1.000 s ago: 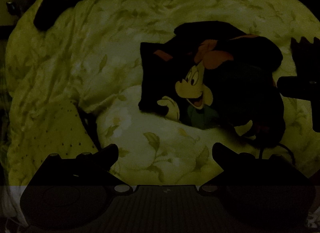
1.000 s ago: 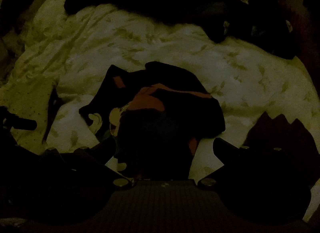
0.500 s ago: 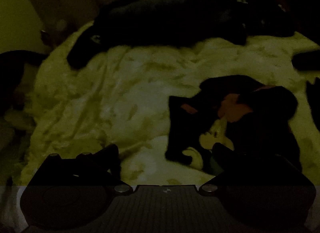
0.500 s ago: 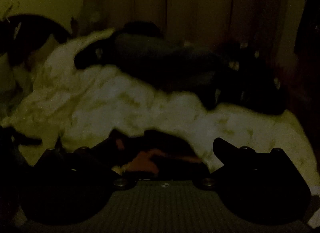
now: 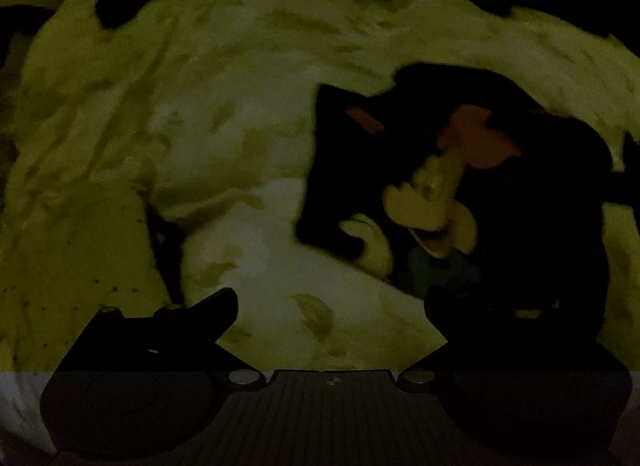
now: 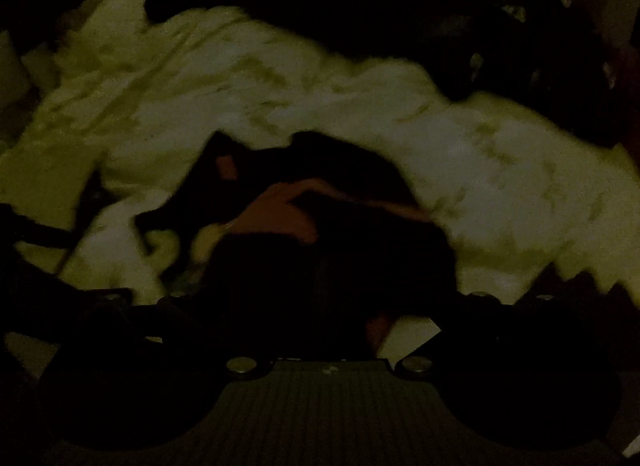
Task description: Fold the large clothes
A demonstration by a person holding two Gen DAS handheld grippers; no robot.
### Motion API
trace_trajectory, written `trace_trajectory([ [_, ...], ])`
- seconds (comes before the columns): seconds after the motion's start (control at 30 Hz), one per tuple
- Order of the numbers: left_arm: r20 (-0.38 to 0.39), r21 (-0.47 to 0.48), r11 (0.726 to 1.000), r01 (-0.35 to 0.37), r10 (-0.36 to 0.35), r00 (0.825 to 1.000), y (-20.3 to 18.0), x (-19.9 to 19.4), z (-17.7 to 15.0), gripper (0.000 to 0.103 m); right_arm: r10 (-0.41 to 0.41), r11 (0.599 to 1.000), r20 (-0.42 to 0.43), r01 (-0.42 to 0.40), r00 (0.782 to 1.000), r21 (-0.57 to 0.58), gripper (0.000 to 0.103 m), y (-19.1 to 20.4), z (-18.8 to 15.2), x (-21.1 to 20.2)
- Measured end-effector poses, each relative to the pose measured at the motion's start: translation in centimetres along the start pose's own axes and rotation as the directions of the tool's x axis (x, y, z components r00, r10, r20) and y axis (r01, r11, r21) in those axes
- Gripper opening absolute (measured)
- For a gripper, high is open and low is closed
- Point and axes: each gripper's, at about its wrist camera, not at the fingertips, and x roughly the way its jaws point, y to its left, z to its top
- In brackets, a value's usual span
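The scene is very dark. A black garment with a cartoon mouse print (image 5: 432, 201) lies crumpled on a pale leaf-patterned quilt (image 5: 224, 137). In the left wrist view it is right of centre, ahead of my left gripper (image 5: 332, 306), which is open and empty above the quilt. In the right wrist view the same garment (image 6: 320, 234) lies straight ahead, just beyond my right gripper (image 6: 320, 306), which is open with its fingers wide apart. Its dark fingers merge with the dark cloth.
A long dark item (image 6: 400, 17) lies across the far edge of the quilt (image 6: 280, 85). A dotted pale cloth (image 5: 72, 266) lies at the near left. A jagged dark shape (image 6: 568, 286) lies at the near right.
Both cameras tipped up half a second ago and have dropped back down toward the garment. The garment lies where it was. Both grippers stayed open.
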Motion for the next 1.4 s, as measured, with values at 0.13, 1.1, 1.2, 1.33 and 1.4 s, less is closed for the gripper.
trace_trajectory([
  [0.13, -0.032, -0.043, 0.999, -0.019, 0.018, 0.999, 2.0, -0.2, -0.2, 0.103, -0.055, 0.977, -0.073, 0.069, 0.996, 0.201, 0.09, -5.0, 1.3, 2.8],
  [1.1, 0.173, -0.247, 0.968, 0.051, -0.008, 0.985, 12.7, -13.7, -7.1, 0.103, 0.745, 0.529, 0.255, -0.779, 0.617, 0.338, 0.008, 6.7, 2.2, -17.8],
  [1.2, 0.198, -0.24, 0.968, 0.073, -0.025, 0.98, 12.7, -14.7, -7.3, 0.103, 0.76, 0.477, 0.369, -0.845, 0.534, 0.241, 0.008, 7.0, 6.0, -21.9],
  [1.33, 0.305, -0.175, 0.975, 0.135, -0.077, 0.949, 12.6, -17.5, -7.0, 0.103, 0.694, 0.359, 0.617, -0.922, 0.37, 0.149, 0.008, 4.3, 10.6, -27.8],
  [1.4, 0.368, -0.109, 0.981, 0.158, -0.108, 0.924, 11.8, -19.2, -6.7, 0.103, 0.634, 0.329, 0.707, -0.936, 0.314, 0.122, 0.008, 1.7, 11.8, -30.8],
])
